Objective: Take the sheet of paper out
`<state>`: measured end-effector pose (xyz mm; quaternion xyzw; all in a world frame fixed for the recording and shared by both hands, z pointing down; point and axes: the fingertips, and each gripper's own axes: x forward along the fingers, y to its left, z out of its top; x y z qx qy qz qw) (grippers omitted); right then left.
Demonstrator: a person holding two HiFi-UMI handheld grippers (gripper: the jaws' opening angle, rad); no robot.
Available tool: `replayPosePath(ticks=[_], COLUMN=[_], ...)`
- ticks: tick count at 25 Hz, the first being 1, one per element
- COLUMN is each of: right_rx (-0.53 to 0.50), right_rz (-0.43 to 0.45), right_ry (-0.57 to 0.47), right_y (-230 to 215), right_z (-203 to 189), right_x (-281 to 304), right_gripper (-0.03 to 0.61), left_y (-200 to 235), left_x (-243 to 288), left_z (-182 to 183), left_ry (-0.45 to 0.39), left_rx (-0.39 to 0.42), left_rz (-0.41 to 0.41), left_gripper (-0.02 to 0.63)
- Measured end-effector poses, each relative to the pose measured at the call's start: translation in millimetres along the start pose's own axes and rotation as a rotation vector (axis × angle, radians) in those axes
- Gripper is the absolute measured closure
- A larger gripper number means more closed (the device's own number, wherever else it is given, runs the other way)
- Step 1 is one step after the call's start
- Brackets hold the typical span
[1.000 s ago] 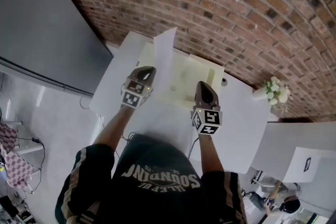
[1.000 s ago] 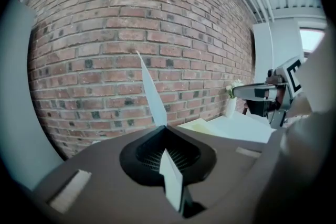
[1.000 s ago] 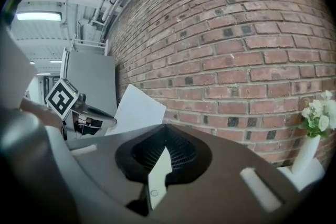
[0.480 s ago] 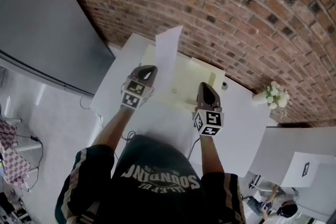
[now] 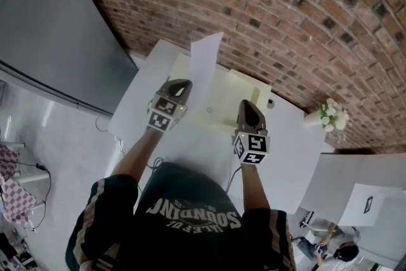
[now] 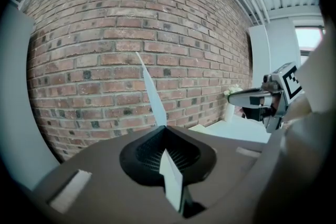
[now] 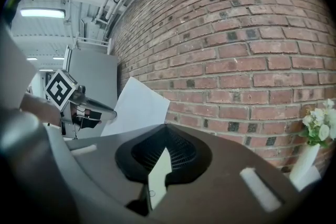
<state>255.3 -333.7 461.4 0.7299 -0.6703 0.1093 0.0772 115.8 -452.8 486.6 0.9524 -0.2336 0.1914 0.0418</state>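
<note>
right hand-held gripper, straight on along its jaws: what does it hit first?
Probably the brick wall: past the right hand-held gripper, shut on a cream folder, its view shows only bricks. The flower vase sits off right, the sheet of paper off left. Depth unclear.

**Layout, head view.** A table (image 5: 298, 155) stands against a wall (image 5: 285, 22), with a large panel (image 5: 57, 41) to its left. A folder (image 5: 225, 93) lies on the table's far half, near the wall. A vase of flowers (image 5: 331, 116) stands toward the table's far right, well apart from the folder. The person (image 5: 190, 212) stands before the table's near edge. The left gripper (image 5: 183, 84) is at the folder's left side and the right gripper (image 5: 247, 105) at its near right part, side by side and apart. A sheet of paper (image 5: 204, 63) stands upright in the left gripper's jaws, rising above the folder toward the wall. An edge of the folder sits in the right gripper's jaws.
</note>
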Motion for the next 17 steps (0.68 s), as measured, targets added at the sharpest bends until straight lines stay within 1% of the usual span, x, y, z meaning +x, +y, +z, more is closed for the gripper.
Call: replayPosePath(ticks=[8,17], right_rx=[-0.004,-0.012], right_rz=[-0.003,-0.005], right_ry=[0.008,0.016], right_y=[2,3], right_z=[-2,-6], right_x=[-2,-2], right_gripper=[0.58,0.58], left_y=[-7,-7], left_x=[-2,2], left_z=[3,-8], left_ry=[0.012,0.033], left_rx=[-0.006,0.002], left_rz=[-0.013,-0.029], left_gripper=[0.603,0.603])
